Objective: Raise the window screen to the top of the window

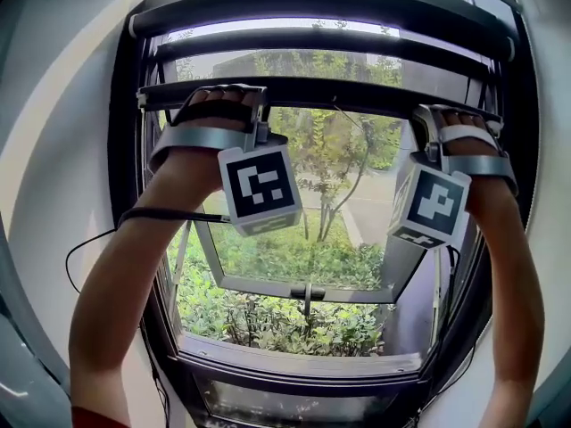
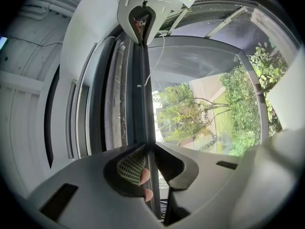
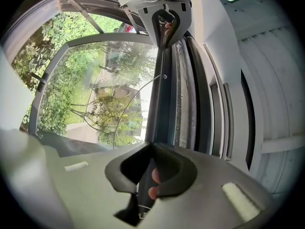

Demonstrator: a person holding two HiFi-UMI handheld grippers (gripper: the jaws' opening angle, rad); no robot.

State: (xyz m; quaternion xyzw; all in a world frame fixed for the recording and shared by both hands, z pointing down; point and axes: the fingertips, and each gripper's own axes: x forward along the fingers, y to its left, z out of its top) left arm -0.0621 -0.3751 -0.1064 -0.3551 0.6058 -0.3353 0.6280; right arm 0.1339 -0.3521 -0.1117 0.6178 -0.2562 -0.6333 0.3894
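The window screen's dark bottom bar [image 1: 339, 94] runs across the upper part of the window. My left gripper [image 1: 217, 98] clamps it near its left end and my right gripper [image 1: 455, 116] near its right end. In the left gripper view the bar [image 2: 143, 94] runs straight out from the left gripper [image 2: 147, 149], whose jaws are shut on it, to the right gripper [image 2: 142, 20] at the top. The right gripper view mirrors this: the right gripper [image 3: 152, 149] is pinched on the bar [image 3: 159, 94], and the left gripper [image 3: 164, 18] shows at the far end. Mesh [image 2: 116, 109] shows beside the bar.
Above the bar lie two more dark rails and the window's top frame [image 1: 321, 7]. Below, an outward-opened glass pane [image 1: 294, 283] with a handle looks onto trees and shrubs. White wall flanks the frame on both sides. A black cable [image 1: 89, 239] hangs off my left forearm.
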